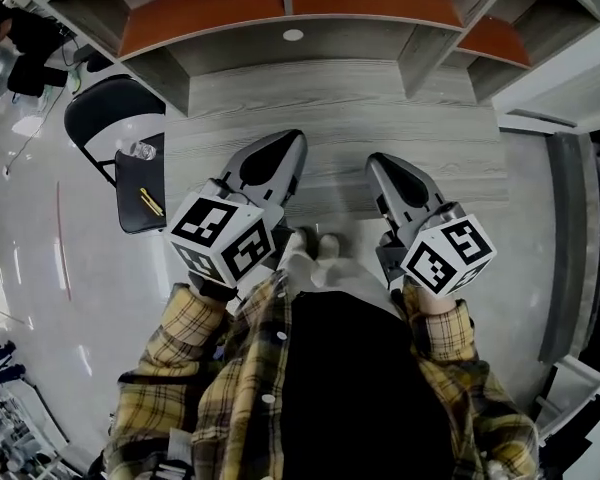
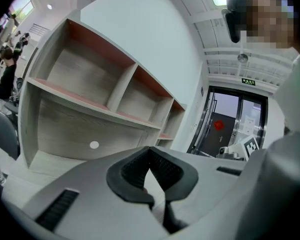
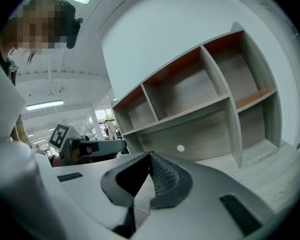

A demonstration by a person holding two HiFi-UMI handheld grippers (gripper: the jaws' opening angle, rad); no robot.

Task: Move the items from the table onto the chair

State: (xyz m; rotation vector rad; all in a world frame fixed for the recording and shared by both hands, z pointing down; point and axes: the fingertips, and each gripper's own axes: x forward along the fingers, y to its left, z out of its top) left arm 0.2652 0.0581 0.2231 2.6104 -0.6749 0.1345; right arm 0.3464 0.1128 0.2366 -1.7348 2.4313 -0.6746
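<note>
Both grippers hover side by side over the near part of the grey wooden table [image 1: 340,108]. My left gripper [image 1: 298,138] has its jaws pressed together with nothing between them, as the left gripper view [image 2: 150,151] confirms. My right gripper [image 1: 378,160] is likewise shut and holds nothing [image 3: 149,156]. The black chair [image 1: 132,183] stands to the left of the table. A crumpled clear bottle [image 1: 140,150] and a thin yellow stick-like item [image 1: 151,202] lie on its seat.
A wooden shelf unit with red-brown boards [image 1: 290,3] rises along the table's far edge, with open compartments [image 3: 190,91]. Glossy floor lies to the left of the chair. A dark doorway with glass doors [image 2: 225,124] shows beyond the shelf's right end.
</note>
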